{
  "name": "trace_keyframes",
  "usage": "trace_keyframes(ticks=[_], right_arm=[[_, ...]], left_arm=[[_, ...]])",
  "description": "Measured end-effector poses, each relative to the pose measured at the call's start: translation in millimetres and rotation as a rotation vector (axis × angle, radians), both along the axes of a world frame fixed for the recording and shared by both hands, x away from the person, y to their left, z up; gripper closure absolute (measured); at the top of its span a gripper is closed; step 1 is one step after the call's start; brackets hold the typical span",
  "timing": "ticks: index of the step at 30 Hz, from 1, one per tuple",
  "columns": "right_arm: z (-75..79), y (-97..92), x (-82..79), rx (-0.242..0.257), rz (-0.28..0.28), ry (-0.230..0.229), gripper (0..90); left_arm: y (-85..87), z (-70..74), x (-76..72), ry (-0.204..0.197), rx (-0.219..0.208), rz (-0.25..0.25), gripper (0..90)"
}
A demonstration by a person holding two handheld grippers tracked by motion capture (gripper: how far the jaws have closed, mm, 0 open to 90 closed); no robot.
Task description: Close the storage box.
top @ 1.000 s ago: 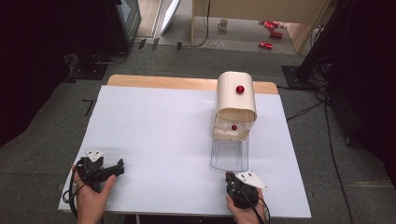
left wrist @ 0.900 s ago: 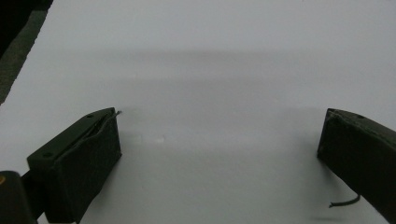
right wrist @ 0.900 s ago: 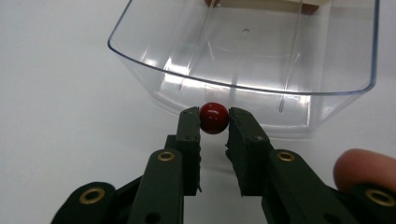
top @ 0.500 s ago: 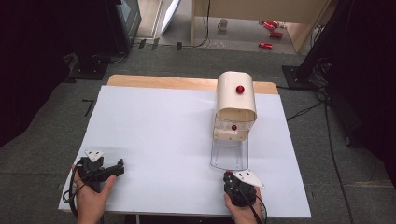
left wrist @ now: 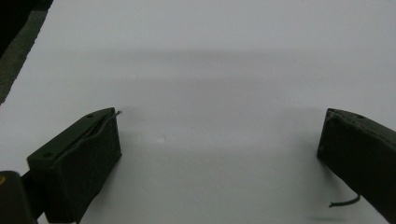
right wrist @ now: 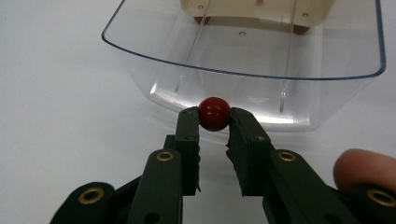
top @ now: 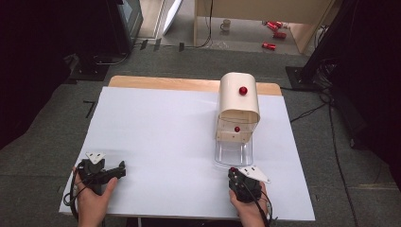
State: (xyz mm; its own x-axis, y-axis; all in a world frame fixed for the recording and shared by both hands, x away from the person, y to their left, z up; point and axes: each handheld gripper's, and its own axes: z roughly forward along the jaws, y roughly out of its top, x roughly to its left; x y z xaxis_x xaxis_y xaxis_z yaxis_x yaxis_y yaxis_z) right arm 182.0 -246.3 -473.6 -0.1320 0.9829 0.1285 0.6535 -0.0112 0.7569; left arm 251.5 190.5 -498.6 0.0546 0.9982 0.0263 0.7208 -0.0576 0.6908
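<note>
Knob (right wrist: 214,113) gripped: the right tool (right wrist: 214,122) has its two black jaws pinched on a small red ball, the handle of a clear plastic drawer (right wrist: 243,56). That drawer stands pulled out toward the person from the bottom of a cream cabinet (top: 239,106) with a rounded top, and from above its clear tray (top: 233,152) juts over the white worktop (top: 161,137) right in front of the right tool (top: 232,170). Two more red knobs show on the cabinet, one on its top (top: 243,90) and one on its front (top: 237,129). Over on the near left, the left tool (top: 122,165) lies in the person's hand, low on the sheet, well apart from the cabinet. Its own camera shows the jaws spread wide with nothing but bare white surface between them.
</note>
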Motion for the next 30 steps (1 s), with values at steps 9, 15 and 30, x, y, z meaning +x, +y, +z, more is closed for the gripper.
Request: trace_keyframes(ticks=[9, 15, 30], right_arm=[[9.4, -4.2, 20.5, -0.007, -0.005, -0.021, 74.8], [11.0, -4.3, 35.1, -0.016, -0.008, -0.021, 74.8], [12.0, -9.2, 67.6, -0.016, -0.021, -0.017, 74.8]], left_arm=[[0.0, 0.0, 0.0, 0.000, 0.000, 0.000, 0.0], [0.0, 0.0, 0.0, 0.000, 0.000, 0.000, 0.0], [0.1, 0.0, 0.0, 0.001, 0.000, 0.000, 0.0]])
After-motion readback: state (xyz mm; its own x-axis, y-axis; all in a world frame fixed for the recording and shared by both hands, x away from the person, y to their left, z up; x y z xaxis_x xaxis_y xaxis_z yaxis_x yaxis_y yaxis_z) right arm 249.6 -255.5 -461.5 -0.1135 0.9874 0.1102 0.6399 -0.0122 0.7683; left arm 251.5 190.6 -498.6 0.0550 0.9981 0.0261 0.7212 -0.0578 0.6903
